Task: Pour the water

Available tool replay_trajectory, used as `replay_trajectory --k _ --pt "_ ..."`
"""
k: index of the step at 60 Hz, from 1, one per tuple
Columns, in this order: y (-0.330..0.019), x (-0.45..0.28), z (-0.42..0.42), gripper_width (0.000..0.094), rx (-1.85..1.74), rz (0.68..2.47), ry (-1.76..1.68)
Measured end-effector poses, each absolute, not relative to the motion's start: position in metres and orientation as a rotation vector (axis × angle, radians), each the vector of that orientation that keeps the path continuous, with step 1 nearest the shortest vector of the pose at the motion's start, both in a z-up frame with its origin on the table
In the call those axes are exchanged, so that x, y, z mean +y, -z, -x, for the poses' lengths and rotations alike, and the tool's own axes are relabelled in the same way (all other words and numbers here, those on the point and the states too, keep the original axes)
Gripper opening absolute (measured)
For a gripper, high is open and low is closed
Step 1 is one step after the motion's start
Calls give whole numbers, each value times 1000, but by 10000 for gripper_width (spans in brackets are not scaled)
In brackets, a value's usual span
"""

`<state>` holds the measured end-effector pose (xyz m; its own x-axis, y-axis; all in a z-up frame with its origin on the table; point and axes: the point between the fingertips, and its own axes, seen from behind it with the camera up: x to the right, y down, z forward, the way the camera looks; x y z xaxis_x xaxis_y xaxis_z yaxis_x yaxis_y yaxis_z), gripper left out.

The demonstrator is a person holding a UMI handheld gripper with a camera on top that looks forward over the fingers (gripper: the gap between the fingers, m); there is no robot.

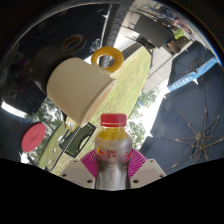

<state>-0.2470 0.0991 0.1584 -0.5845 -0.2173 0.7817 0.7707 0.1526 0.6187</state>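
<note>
Above a cluttered table [150, 90], fingers grip a red-capped clear plastic bottle [112, 150] below a tilted cream paper cup [78, 88]; misalignment could spill water.

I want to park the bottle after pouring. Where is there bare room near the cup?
The gripper is shut on the clear red-capped plastic bottle. The pale green table strip beside the cream cup looks bare. It is crowded on the cup's other side, by the red round lid and yellow tape ring.
</note>
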Motion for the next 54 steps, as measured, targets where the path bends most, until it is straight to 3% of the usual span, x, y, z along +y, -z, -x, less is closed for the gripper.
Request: replay_trajectory --k 6,10,14,21,26,37,54 --pt "-211 96 228 340 -1249 925 1192" --pt "-225 84 203 339 -966 1152 849" --pt "-225 100 185 355 -629 1379 477" --pt "-194 73 170 351 -169 1556 -104" --pt "-140 62 162 353 -142 1611 -133" --pt "-88 79 186 354 -192 1687 -229" --pt "-87 58 186 383 -274 1707 -204"
